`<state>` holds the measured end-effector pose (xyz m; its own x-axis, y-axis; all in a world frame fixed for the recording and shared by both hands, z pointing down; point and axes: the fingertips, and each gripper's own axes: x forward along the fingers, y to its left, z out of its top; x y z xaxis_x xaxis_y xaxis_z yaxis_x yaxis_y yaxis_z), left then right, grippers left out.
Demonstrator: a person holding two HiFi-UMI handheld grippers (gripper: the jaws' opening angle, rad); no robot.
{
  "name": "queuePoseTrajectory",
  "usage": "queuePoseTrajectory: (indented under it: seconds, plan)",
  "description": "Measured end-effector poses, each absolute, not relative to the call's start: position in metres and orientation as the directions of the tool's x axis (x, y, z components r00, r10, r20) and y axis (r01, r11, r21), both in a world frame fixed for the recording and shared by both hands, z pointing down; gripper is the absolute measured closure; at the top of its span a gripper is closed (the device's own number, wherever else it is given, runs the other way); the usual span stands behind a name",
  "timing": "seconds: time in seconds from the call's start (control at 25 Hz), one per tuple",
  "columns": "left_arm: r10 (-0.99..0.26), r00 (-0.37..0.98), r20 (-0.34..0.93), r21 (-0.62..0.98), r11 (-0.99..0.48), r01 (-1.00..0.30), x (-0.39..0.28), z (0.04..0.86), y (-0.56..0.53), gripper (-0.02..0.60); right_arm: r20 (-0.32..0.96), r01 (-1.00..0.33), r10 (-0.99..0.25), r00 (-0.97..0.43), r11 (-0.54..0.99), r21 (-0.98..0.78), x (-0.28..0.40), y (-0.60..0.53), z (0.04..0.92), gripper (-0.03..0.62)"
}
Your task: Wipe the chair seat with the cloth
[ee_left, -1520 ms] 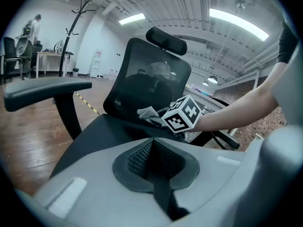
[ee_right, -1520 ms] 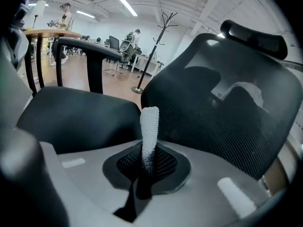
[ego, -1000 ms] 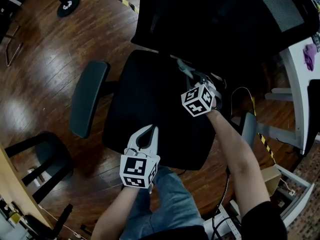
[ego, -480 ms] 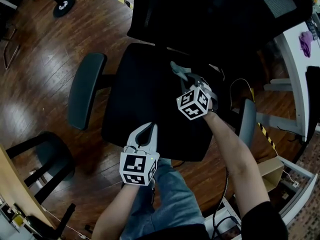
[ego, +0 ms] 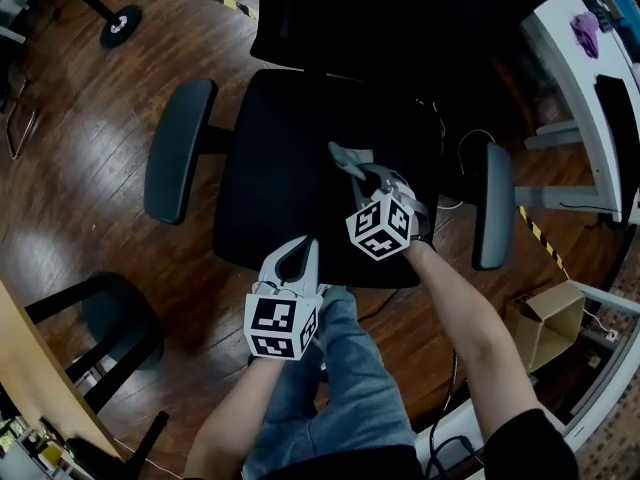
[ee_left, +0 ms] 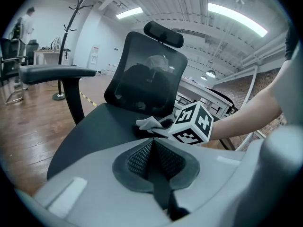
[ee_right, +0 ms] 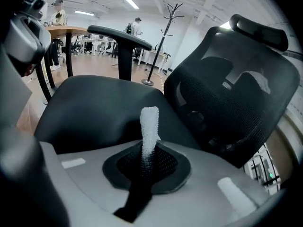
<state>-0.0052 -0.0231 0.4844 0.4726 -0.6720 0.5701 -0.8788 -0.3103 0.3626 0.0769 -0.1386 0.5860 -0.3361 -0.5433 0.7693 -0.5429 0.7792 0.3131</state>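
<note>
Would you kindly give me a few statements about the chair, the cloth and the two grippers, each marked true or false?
1. The right gripper has its jaws shut on the cloth. True.
2. The left gripper holds a second cloth. False: its jaws are together with nothing between them.
3. The cloth is draped over an armrest. False: the right gripper holds it over the seat.
4. The office chair has a headrest. True.
</note>
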Motion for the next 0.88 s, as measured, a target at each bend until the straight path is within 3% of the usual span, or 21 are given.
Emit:
queuePoseTrajectory:
  seconds: [0.88]
  plan:
    - [-0.653,0.524,0.547,0.353,-0.388,-0.852,-0.007,0.486,0.05,0.578,0.714,-0.619,-0.572,-0.404,0.745,0.247,0.038,0.05,0.561,0.585]
